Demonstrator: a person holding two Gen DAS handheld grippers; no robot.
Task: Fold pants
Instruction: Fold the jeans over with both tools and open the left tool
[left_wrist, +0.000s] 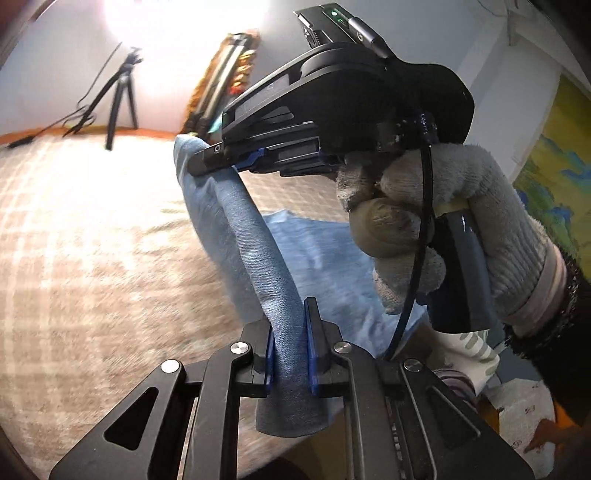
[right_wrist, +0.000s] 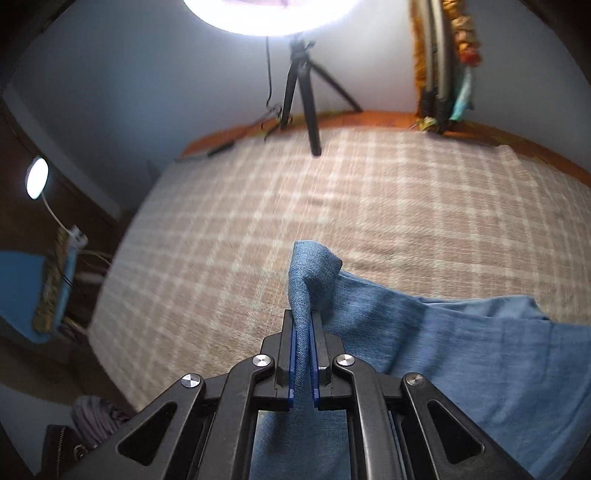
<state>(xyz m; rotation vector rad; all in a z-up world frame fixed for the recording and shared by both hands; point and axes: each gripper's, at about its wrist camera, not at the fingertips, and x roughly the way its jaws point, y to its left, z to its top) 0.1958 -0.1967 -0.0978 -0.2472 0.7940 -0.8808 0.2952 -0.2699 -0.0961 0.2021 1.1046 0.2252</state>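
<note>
The pants (left_wrist: 236, 225) are light blue denim, lifted above the checked bed cover (left_wrist: 74, 240). My left gripper (left_wrist: 290, 332) is shut on a rolled edge of the pants that runs up and away from it. My right gripper (left_wrist: 221, 162), held in a gloved hand (left_wrist: 461, 221), is shut on the far end of that same edge. In the right wrist view my right gripper (right_wrist: 303, 332) pinches a fold of the pants (right_wrist: 443, 350), whose tip sticks up above the jaws; the rest drapes down to the right.
A black tripod (right_wrist: 299, 88) with a bright ring light (right_wrist: 269, 14) stands at the far edge of the bed. A framed hanging (right_wrist: 443, 62) leans on the wall. A lamp (right_wrist: 36, 177) and clutter sit left of the bed. A patterned cloth (left_wrist: 517, 413) lies at the lower right.
</note>
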